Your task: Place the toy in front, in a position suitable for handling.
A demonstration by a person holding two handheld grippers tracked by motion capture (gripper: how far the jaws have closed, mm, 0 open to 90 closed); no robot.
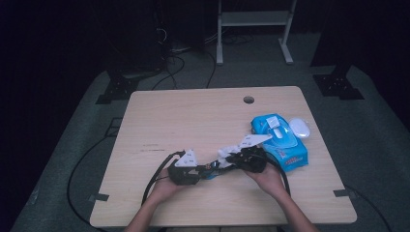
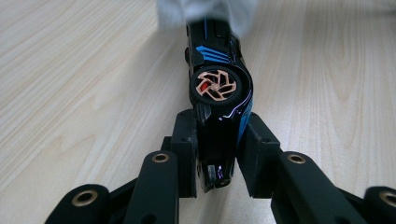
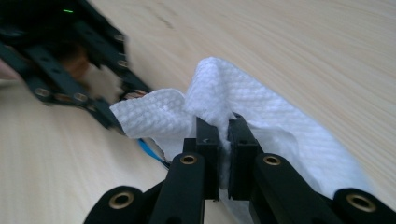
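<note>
Nearby, wipes pack (image 1: 280,140) flanks wipe (image 3: 243,105), car (image 2: 219,93).

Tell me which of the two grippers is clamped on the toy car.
The left gripper: its jaws pinch the black-and-blue toy car. The right gripper is shut on the white wipe instead.

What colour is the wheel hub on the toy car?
Copper-orange hub on the glossy black toy car, clearest in the left gripper view.
</note>
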